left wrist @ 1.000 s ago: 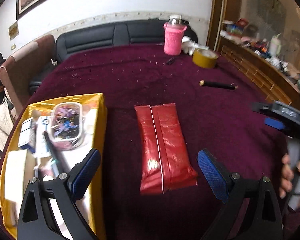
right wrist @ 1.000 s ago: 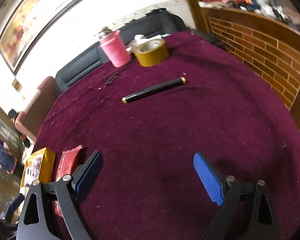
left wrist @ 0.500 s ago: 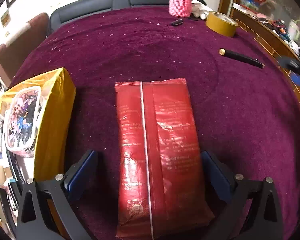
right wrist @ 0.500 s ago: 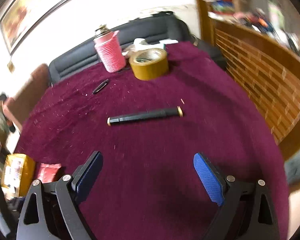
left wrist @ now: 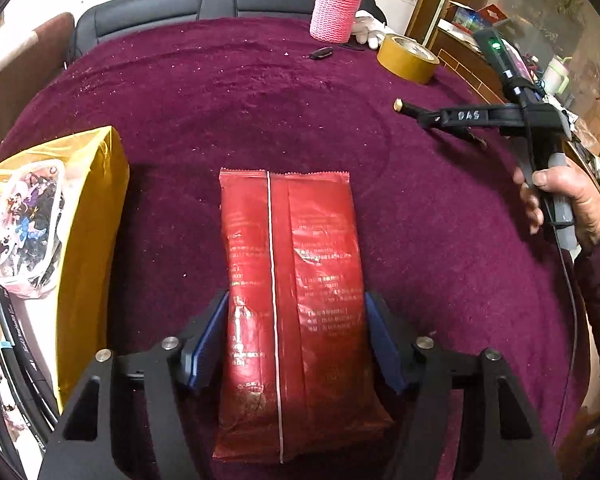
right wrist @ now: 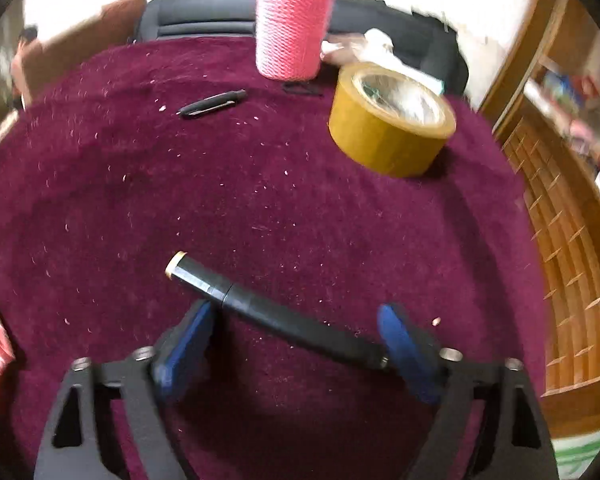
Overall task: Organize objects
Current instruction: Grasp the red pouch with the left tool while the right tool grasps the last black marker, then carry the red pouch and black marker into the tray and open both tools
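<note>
Our left gripper has its blue-padded fingers closing on the long, glossy red foil packet; the pads sit against its two long edges near the end closest to us. The packet lies flat on the maroon velvet worktop, its long axis running straight away from the fingers, so the pinch goes across its width. That suits a lift. The yellow open box of oddments stands just to the left, its near wall beside the packet, and we judge the packet is bound there.

Our right gripper is also closing, fingers still apart, around the slim black cylinder with a gold end cap. Its axis runs slantwise between the pads rather than squarely across them, the far pad close to its plain end; whether they touch we cannot tell. A twist of the wrist may be needed, or the cylinder may pivot or roll.
</note>
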A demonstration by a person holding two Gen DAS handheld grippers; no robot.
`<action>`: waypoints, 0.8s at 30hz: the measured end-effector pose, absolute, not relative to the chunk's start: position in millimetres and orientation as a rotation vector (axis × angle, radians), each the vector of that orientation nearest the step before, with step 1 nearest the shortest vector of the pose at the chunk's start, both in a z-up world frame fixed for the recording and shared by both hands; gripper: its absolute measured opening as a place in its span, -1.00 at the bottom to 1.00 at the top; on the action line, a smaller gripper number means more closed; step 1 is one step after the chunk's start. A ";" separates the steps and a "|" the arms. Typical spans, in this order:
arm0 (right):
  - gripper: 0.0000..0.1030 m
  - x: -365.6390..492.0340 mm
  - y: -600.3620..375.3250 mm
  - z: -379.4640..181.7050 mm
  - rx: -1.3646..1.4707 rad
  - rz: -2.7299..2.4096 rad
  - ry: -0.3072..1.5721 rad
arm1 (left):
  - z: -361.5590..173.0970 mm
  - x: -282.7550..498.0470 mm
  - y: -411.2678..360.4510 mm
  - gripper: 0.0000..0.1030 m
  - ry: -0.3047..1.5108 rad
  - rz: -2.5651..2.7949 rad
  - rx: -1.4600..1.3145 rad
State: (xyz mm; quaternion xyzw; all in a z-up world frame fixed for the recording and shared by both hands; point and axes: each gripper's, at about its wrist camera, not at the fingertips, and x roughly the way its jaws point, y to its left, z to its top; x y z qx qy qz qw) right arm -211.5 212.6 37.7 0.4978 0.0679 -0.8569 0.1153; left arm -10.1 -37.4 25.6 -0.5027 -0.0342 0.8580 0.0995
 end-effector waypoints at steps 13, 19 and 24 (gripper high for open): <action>-0.65 -133.7 199.2 40.3 1.512 -2.410 0.152 | 26.4 -0.3 -32.2 0.14 -0.031 2.533 -1.472; -0.60 -131.9 184.0 39.9 1.495 -2.500 0.213 | 20.8 -13.2 -11.4 0.41 0.061 2.597 -1.466; -0.70 -123.5 178.9 39.1 1.470 -2.558 0.156 | 25.2 -6.1 -17.4 0.00 0.023 2.587 -1.414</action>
